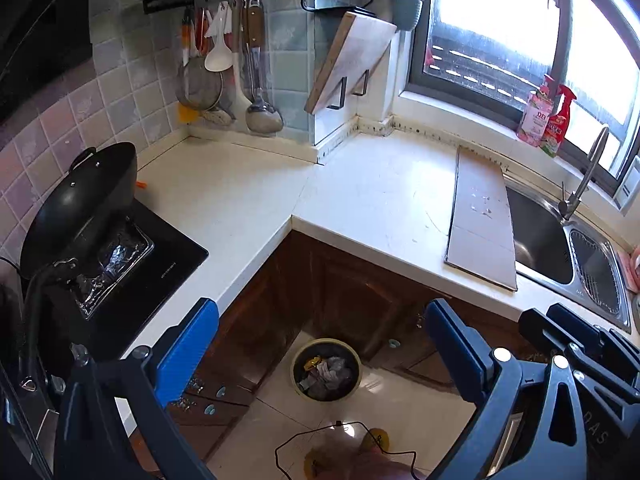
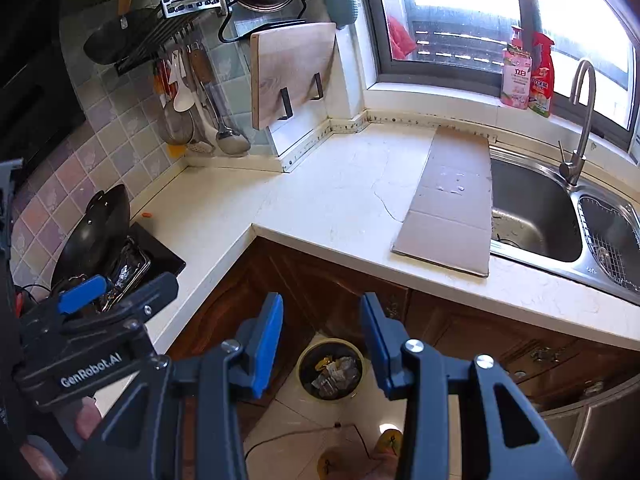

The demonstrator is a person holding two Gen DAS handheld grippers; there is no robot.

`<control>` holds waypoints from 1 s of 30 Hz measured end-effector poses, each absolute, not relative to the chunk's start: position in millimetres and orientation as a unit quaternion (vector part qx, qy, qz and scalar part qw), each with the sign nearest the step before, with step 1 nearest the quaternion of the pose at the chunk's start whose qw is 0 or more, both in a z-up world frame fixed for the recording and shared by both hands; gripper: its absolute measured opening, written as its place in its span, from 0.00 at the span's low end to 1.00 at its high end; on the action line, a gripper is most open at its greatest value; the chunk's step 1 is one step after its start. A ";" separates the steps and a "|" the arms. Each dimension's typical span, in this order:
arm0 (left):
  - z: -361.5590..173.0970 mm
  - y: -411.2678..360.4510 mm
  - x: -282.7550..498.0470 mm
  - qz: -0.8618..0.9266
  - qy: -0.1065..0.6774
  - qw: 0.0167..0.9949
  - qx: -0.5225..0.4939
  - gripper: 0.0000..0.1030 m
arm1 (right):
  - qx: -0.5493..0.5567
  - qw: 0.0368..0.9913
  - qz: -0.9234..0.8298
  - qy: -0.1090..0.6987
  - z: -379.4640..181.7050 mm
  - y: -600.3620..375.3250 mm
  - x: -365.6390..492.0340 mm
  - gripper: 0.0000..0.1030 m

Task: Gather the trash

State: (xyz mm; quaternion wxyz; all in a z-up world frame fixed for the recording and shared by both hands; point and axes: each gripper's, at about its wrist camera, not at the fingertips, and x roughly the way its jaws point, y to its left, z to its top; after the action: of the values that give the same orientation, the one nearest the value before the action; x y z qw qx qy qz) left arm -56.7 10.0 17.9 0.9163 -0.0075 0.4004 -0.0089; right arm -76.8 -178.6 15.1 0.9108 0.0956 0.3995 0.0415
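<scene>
- Trash bin (image 1: 327,369), round and pale-rimmed, on the tiled floor in the inner corner of the wooden cabinets (image 1: 344,292); wrappers and crumpled paper inside.
- Left gripper (image 1: 322,354) high above the bin, blue pads spread wide, nothing between them.
- Right gripper (image 2: 322,340) likewise above the bin, pads parted with a narrower gap, empty.
- White L-shaped countertop (image 1: 360,196) beyond the cabinets.
- Flat cardboard sheet (image 1: 482,220) on the counter, its edge overlapping the steel sink (image 1: 540,240).
- Black wok (image 1: 80,200) tilted on the cooktop at the left.
- Cutting board (image 2: 292,72) and utensils (image 1: 240,64) hanging on the tiled wall.
</scene>
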 end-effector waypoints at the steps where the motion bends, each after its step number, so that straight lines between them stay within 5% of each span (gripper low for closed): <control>1: 18.9 10.4 -57.4 -0.007 0.399 0.917 -0.008 0.99 | 0.095 0.912 0.040 0.397 16.3 -178.2 -78.0 0.40; 30: 24.2 -2.4 -39.7 -0.009 0.383 0.924 0.002 0.99 | 0.080 0.920 0.054 0.380 26.9 -179.6 -67.2 0.40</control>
State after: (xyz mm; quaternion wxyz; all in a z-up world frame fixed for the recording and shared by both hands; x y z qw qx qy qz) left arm -39.7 -2.4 24.2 0.9236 0.0025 0.3832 -0.0092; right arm -67.2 -179.6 26.9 0.9197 0.0804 0.3805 0.0537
